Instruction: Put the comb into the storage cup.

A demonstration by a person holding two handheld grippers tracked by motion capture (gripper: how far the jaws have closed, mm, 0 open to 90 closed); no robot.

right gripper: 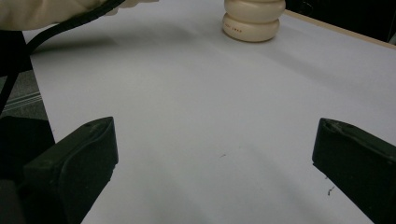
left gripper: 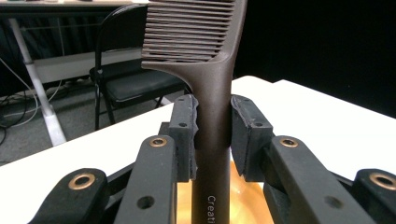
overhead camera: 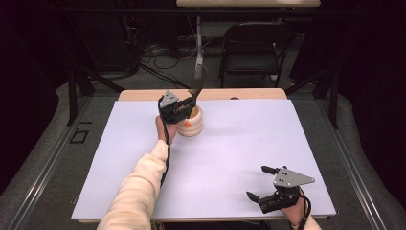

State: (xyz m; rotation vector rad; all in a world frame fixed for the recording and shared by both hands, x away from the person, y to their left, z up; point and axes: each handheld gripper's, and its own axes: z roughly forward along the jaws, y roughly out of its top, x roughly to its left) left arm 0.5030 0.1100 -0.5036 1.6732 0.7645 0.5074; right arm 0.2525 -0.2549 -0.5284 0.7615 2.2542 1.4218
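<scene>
Left gripper [left gripper: 212, 135] clamps the comb [left gripper: 210, 70] handle over the cream holder [overhead camera: 191, 123]; teeth clear in its view. Right gripper [overhead camera: 262, 184] wide open, holding nothing.

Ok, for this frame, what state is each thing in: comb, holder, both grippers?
Comb: upright, teeth end up, handle clamped, lower end in the holder.
Holder: upright on the table, comb standing in it.
Left gripper: shut on the comb handle.
Right gripper: open, holding nothing, near the table's front edge.
</scene>
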